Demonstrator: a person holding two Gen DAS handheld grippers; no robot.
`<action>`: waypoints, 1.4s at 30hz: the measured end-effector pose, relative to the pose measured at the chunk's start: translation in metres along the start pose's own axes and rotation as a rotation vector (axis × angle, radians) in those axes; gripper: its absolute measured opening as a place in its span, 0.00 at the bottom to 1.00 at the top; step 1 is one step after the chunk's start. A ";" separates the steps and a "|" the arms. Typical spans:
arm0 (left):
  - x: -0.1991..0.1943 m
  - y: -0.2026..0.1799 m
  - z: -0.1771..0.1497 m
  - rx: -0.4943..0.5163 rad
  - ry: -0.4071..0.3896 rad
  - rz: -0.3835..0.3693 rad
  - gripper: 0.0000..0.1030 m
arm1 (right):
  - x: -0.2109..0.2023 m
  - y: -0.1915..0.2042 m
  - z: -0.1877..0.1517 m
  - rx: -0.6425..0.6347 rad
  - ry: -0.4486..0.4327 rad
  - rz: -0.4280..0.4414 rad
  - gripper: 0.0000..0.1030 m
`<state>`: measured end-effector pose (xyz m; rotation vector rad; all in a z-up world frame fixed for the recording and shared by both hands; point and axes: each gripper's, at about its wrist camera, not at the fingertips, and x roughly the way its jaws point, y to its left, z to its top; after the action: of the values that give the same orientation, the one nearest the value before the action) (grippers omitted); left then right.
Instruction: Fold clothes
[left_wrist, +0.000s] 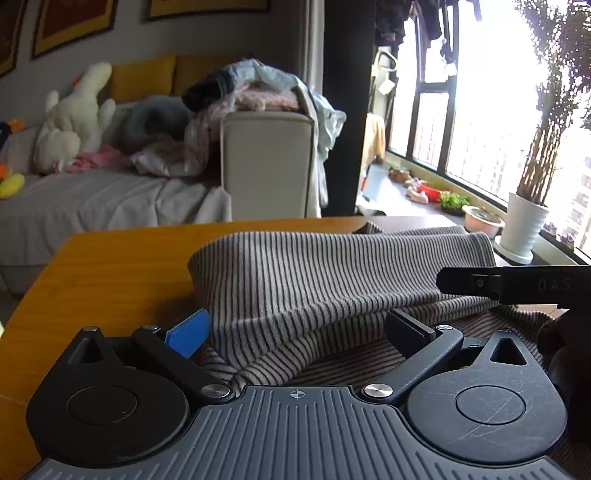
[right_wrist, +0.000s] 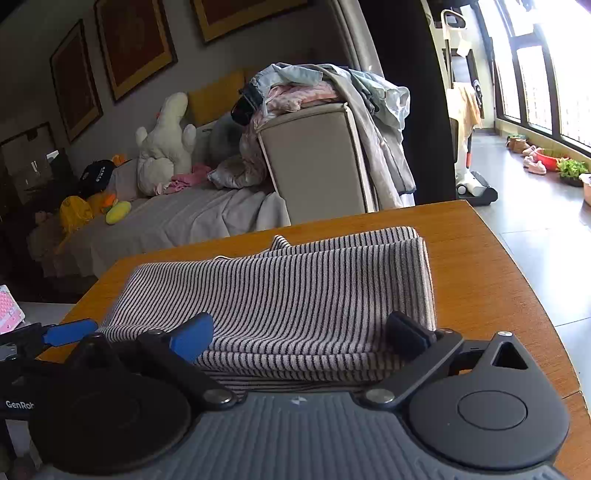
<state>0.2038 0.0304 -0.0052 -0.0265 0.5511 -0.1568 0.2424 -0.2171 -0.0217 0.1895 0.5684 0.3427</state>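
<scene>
A grey-and-black striped garment (left_wrist: 332, 280) lies folded in layers on the wooden table (left_wrist: 110, 277). My left gripper (left_wrist: 297, 332) is open at the garment's near left edge, with a raised fold between its blue pad (left_wrist: 188, 334) and black pad (left_wrist: 406, 330). The right gripper (left_wrist: 517, 282) shows as a black finger over the cloth's right side. In the right wrist view the striped garment (right_wrist: 295, 288) is a flat stack, and my right gripper (right_wrist: 301, 338) stands open across its near edge. The left gripper's blue pad (right_wrist: 70, 332) pokes in at the left.
Beyond the table (right_wrist: 480, 258) are a sofa (right_wrist: 177, 218) with soft toys and a beige armchair (right_wrist: 317, 158) piled with clothes. At the right, a potted plant (left_wrist: 524, 218) stands by the window. The table edge runs close on the left and far sides.
</scene>
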 end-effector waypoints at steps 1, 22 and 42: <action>0.003 0.002 0.000 -0.009 0.014 -0.001 1.00 | 0.000 0.000 0.000 -0.001 0.001 0.002 1.00; 0.008 0.010 -0.001 -0.050 0.069 0.024 1.00 | 0.003 0.001 0.000 -0.020 0.050 0.054 1.00; -0.009 0.010 -0.005 -0.044 -0.009 0.008 1.00 | -0.011 -0.017 0.030 -0.088 -0.001 -0.159 0.34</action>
<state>0.1950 0.0414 -0.0058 -0.0673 0.5453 -0.1366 0.2551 -0.2390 0.0045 0.0595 0.5623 0.2130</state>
